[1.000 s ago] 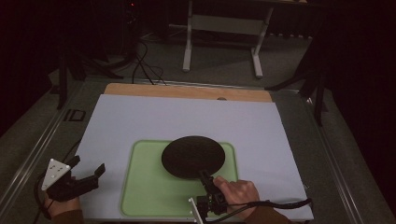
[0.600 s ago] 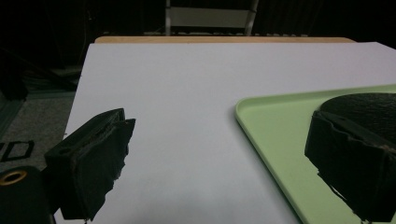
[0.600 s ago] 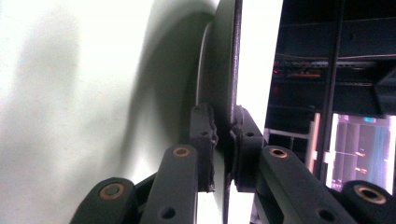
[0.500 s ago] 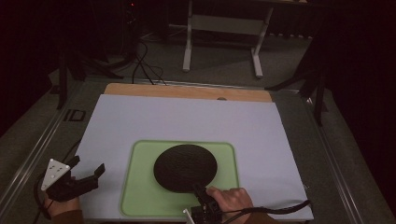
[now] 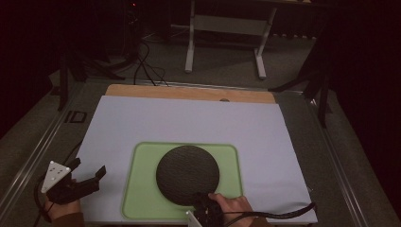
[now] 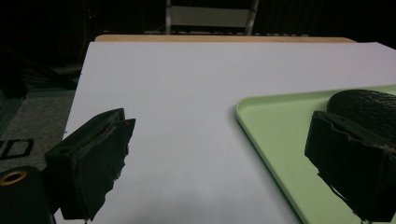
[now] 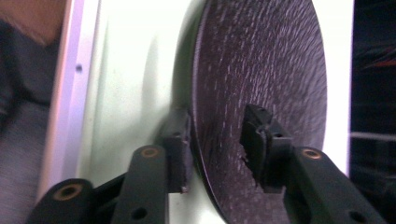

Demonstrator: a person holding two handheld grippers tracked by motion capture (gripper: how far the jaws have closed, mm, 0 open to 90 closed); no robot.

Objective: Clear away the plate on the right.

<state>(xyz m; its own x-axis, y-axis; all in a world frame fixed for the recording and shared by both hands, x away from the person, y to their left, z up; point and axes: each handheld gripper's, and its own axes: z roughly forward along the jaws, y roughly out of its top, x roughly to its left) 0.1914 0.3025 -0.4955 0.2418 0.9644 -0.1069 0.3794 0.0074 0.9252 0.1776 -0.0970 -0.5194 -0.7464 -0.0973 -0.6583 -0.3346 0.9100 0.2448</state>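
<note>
One round black textured plate (image 5: pixel 187 174) sits on the pale green plastic tray (image 5: pixel 139 198), right tongs (image 7: pixel 217 149) straddling its rim w/ a gap, left tongs (image 6: pixel 219 172) wide apart over the tabletop (image 5: pixel 189 120), so prob placement's near done, release left.

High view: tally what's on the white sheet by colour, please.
Green: 1, the tray
Black: 1, the round plate lying on the tray
Total: 2
</note>
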